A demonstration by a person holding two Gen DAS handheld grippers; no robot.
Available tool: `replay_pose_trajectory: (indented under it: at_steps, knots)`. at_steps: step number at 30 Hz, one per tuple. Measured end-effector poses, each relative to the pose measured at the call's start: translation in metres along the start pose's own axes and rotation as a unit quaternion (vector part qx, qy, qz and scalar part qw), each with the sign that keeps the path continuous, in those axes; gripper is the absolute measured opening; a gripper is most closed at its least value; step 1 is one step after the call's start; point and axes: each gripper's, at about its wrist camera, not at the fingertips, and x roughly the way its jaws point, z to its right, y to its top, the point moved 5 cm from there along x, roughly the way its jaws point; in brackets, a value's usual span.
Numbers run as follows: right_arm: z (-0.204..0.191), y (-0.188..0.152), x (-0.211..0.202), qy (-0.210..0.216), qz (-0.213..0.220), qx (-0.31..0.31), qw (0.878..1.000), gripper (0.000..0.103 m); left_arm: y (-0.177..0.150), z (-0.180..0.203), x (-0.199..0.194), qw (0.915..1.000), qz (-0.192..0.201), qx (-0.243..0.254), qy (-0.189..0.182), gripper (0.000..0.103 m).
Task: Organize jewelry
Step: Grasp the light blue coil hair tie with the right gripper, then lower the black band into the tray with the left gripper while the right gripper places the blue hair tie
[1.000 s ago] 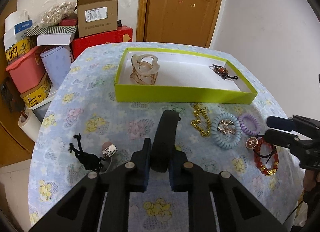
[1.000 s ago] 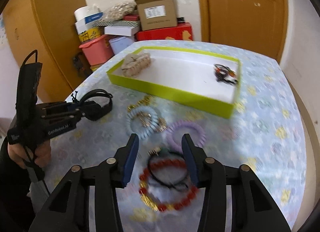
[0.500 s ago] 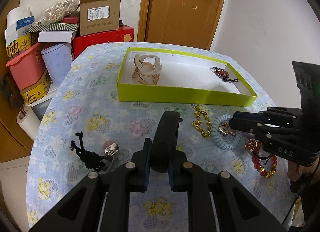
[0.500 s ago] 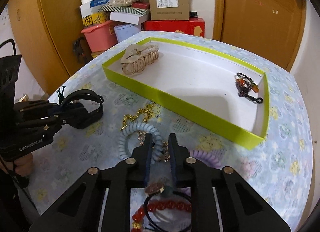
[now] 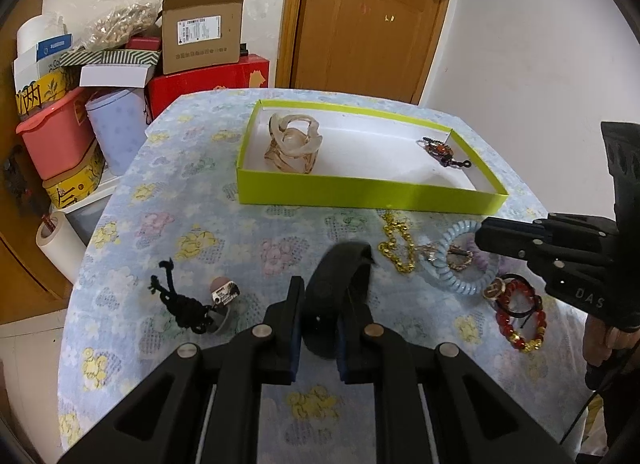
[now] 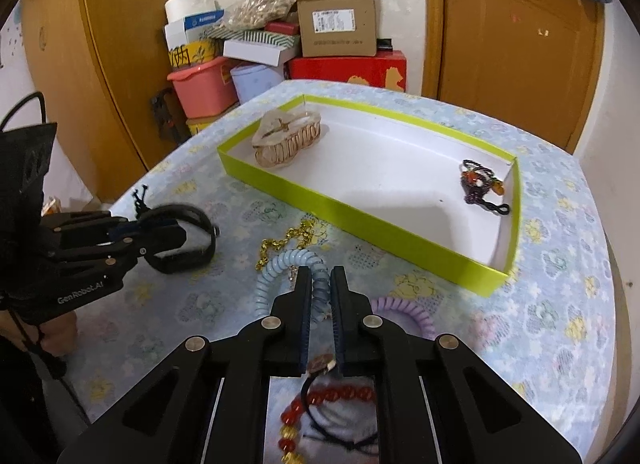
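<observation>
Left claw (image 5: pixel 318 314) grasps a black band (image 5: pixel 340 284), its long axis pointing ahead toward the green tray (image 5: pixel 360 192). Right claw (image 6: pixel 320 284) clenches the blue coil tie (image 6: pixel 280 268); open bench (image 6: pixel 560 304) lies right.

Matte black tongs (image 6: pixel 320 288) with silver screws, blue-edged pads, white "GenRobot.AI" lettering, black cable.

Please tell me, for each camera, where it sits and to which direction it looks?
Left wrist: on the left hand-held gripper, which is shut on a black band; it faces the green tray; the right hand-held gripper shows at its right.
Right wrist: on the right hand-held gripper, over the blue coil hair tie, facing the tray's corner.
Shared: tray, claw clip, gold chain.
</observation>
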Motion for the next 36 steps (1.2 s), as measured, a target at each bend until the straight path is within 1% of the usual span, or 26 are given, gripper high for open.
replay_pose_trajectory:
  at_steps: [3,10,17,18,21,29,36]
  knots:
    - [-0.002,-0.003,-0.013,-0.001,0.009,0.007,1.0,0.009,-0.002,0.004,-0.008,1.0,0.003,-0.001,-0.004,0.011]
    - [-0.006,-0.015,-0.04,-0.002,0.018,0.019,1.0,0.009,-0.006,0.016,-0.03,0.9998,0.012,0.006,-0.012,0.011]
    - [-0.005,-0.021,-0.062,-0.002,0.032,0.03,0.999,0.009,-0.002,0.024,-0.048,0.9997,0.019,0.011,-0.008,0.011]
    - [-0.006,-0.022,-0.064,0.008,0.03,0.028,0.999,0.009,-0.002,0.026,-0.05,0.9997,0.021,0.012,-0.007,0.011]
    - [-0.006,-0.024,-0.069,0.012,0.033,0.028,0.999,0.009,0.001,0.029,-0.055,0.9996,0.024,0.015,-0.007,0.011]
    - [0.0,-0.023,-0.079,0.009,0.042,0.031,0.999,0.009,0.012,0.039,-0.057,0.9993,0.026,0.025,-0.008,0.011]
    - [0.009,-0.008,-0.081,0.003,0.052,0.028,0.998,0.009,0.03,0.039,-0.047,0.9996,0.019,0.022,-0.004,0.011]
